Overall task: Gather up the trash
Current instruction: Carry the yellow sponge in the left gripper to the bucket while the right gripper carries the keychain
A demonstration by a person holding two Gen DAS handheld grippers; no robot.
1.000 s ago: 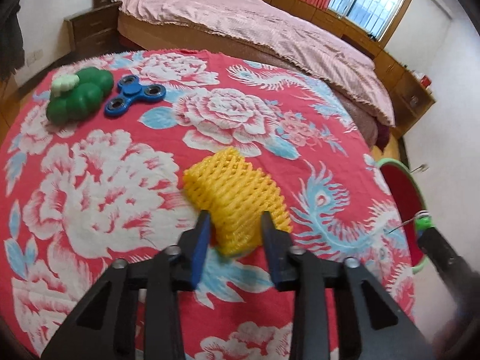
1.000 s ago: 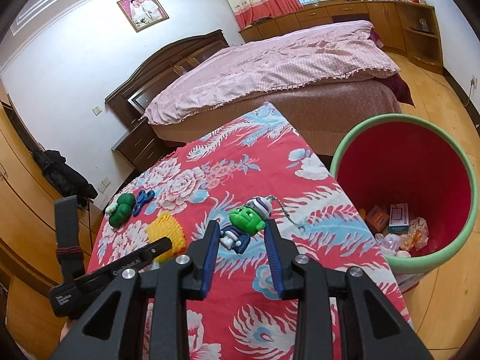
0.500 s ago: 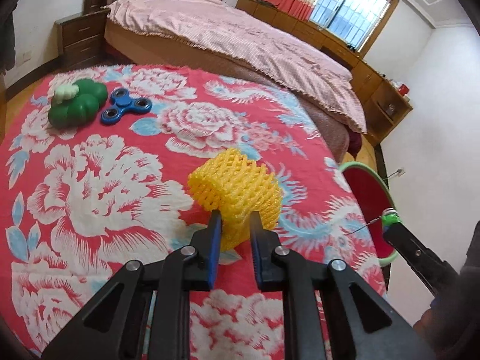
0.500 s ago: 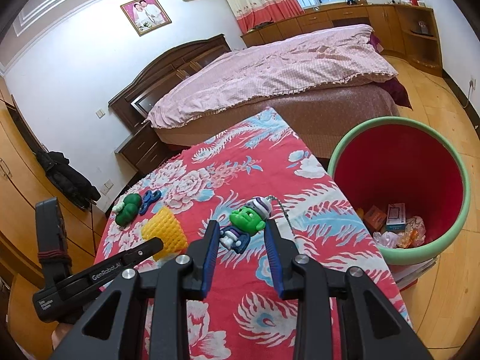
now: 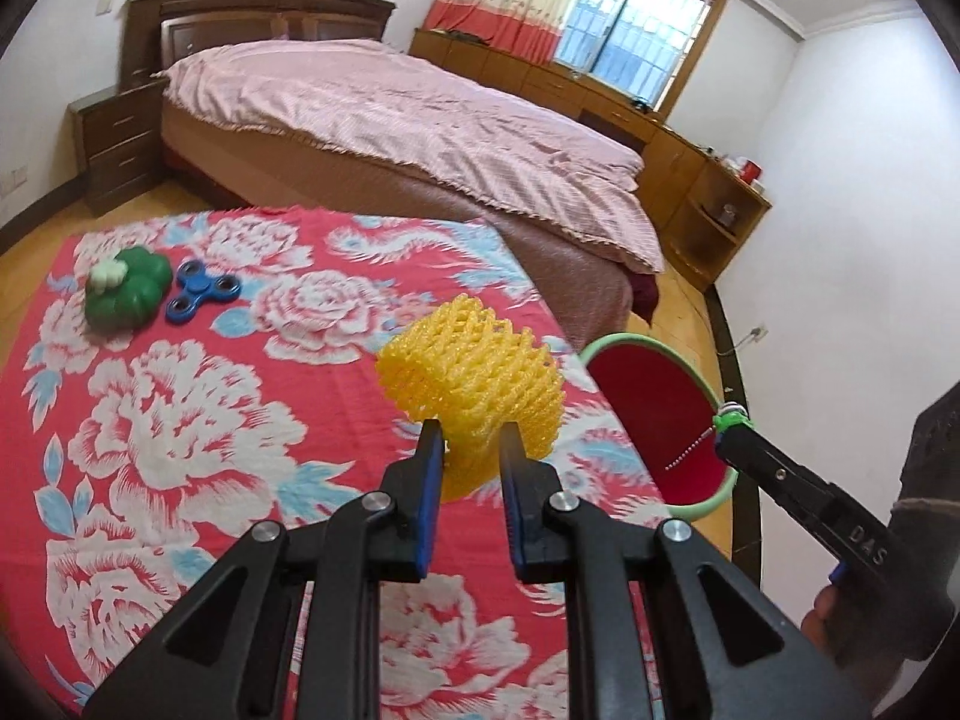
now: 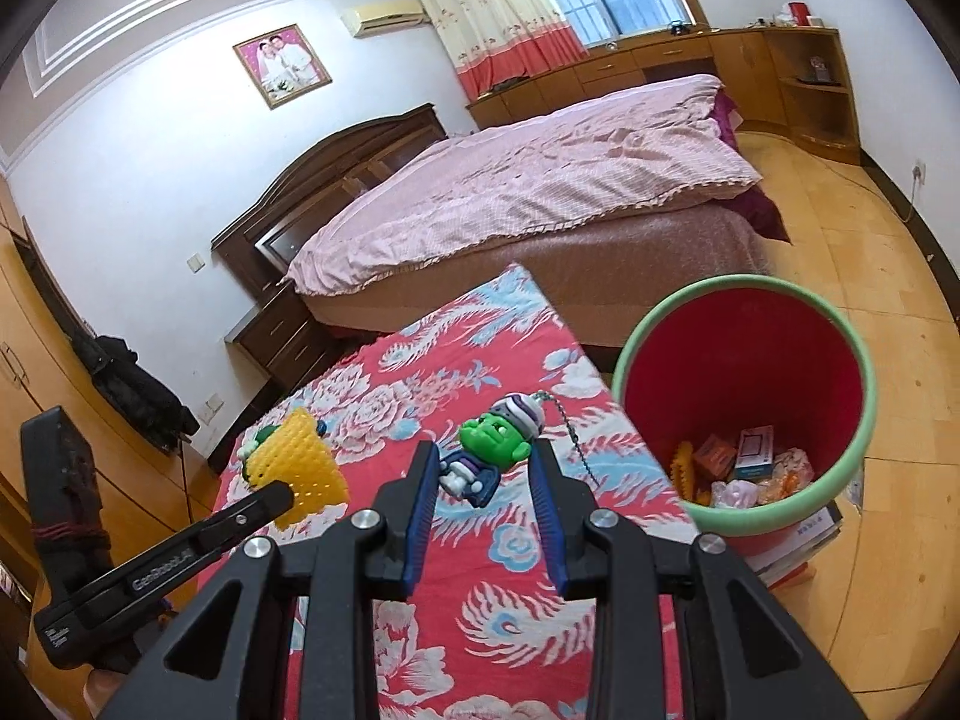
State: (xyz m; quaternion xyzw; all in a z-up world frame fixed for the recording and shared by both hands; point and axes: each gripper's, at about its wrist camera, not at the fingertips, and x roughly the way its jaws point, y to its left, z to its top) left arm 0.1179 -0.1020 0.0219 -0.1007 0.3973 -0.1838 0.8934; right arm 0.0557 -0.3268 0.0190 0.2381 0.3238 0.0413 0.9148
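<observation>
my left gripper (image 5: 469, 441) is squeezed nearly shut on the yellow foam net (image 5: 474, 369). it has the net by its bottom end, and the rest of the net sticks up and away past the fingertips. the net looks lifted off the red flower cloth (image 5: 180, 432). my right gripper (image 6: 483, 468) has its jaws a little apart, with the green toy keychain (image 6: 492, 441) pinched between them; its bead chain hangs off toward the bin.

the bin (image 6: 744, 525) is where i think both things should go. it is red inside with a green rim, and it stands on the floor just past the right edge of the table, lower than the tabletop. some trash already lies at the bottom. my right hand is much nearer to it. from the left wrist view the bin is off to the right, and the right gripper sits between the net and the bin.

so i judge the right hand should drop first and clear out, or the two will bump. the air above the bin mouth is open. the green block toy (image 5: 126, 294) and the blue spinner (image 5: 203, 298) lie well away, at the far left corner.
</observation>
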